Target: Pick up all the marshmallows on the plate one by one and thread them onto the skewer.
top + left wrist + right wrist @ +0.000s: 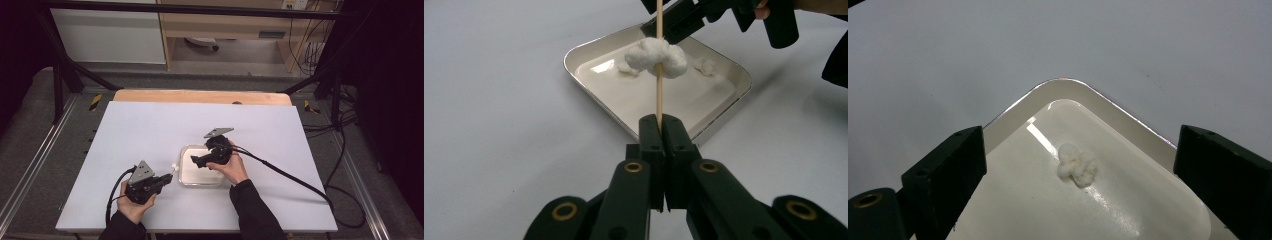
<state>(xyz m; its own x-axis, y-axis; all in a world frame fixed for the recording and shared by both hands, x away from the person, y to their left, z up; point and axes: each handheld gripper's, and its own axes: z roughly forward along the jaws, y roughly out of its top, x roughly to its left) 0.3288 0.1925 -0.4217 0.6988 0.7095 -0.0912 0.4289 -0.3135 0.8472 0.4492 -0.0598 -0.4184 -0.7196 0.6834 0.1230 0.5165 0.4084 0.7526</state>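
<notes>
Clamping skewered cotton (657,56): left claw (663,123).

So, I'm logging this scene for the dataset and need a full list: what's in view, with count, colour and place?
Table: one, white top, centre.
Tray: one, white, on the table under the right gripper.
Wooden stick: one, tan, clamped in the left gripper, with a white cotton wad on it.
Loose cotton tuft: at least one, white, in the tray.
Left gripper: black, shut on the stick.
Right gripper: black, open over the tray.
</notes>
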